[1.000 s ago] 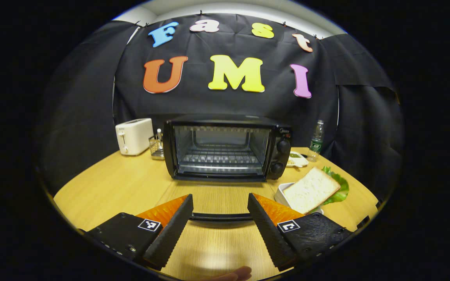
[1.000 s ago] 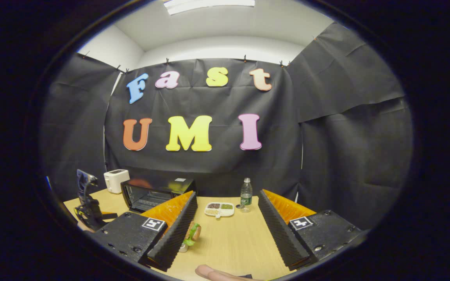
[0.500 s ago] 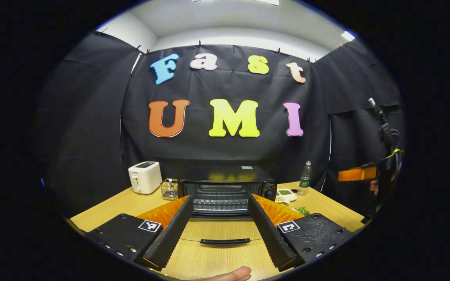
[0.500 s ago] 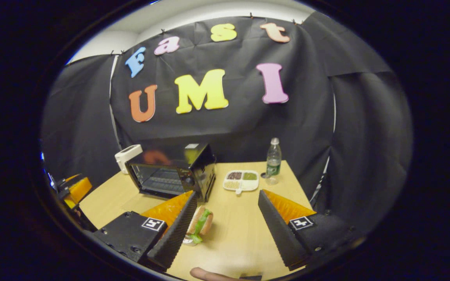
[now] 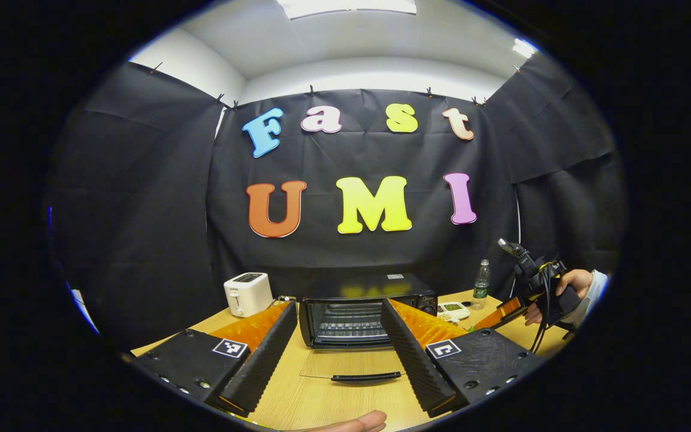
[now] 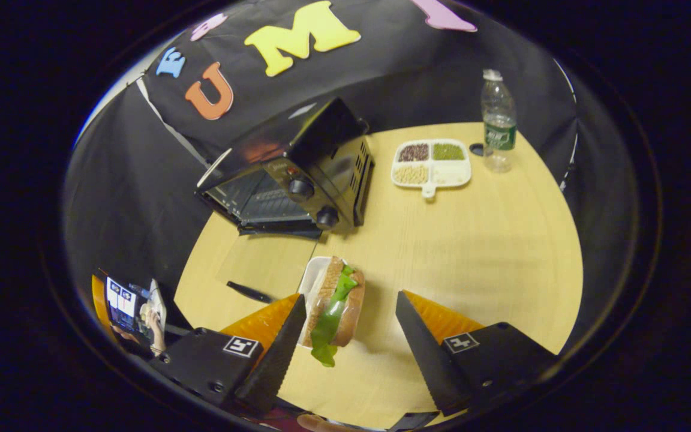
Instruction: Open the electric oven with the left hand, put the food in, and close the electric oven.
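Wooden table (image 6: 471,240): oven door (image 5: 351,363) down ahead of my left claw (image 5: 338,351), agape, empty. Right claw (image 6: 350,348) spread wide above sandwich (image 6: 333,306), nothing held, lined up for pickup.

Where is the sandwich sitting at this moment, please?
In the right gripper view, the sandwich rests on a white dish just before the open oven.

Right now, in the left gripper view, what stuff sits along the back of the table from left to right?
Toaster → electric oven with its door down → divided snack tray → water bottle → right gripper held in a hand.
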`<state>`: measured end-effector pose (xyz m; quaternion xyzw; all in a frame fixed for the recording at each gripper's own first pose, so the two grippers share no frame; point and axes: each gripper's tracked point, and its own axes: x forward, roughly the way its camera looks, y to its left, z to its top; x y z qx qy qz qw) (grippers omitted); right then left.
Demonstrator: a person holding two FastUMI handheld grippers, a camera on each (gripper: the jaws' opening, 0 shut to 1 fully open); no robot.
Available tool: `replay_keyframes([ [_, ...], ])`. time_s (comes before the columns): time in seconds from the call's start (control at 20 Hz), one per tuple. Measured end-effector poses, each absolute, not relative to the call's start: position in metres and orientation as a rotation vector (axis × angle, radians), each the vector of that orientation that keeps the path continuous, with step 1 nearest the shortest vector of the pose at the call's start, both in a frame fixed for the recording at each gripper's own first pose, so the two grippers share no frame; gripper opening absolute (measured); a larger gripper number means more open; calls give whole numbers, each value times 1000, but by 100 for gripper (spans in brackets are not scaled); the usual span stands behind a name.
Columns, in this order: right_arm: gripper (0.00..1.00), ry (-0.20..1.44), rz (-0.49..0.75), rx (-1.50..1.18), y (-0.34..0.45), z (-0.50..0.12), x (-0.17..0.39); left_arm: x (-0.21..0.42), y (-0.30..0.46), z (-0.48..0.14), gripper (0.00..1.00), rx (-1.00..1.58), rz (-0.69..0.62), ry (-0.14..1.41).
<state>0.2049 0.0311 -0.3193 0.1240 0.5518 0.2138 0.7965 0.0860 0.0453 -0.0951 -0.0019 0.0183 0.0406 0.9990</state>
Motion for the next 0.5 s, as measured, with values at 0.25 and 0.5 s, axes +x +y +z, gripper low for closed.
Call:
replay_keyframes([
  [0.25,72,1367,521,385,48,-332,201,85,49,-99,93,-27,109,61],
  [0.5,48,1519,548,521,60,-337,186,86,42,-106,93,-14,101,86],
])
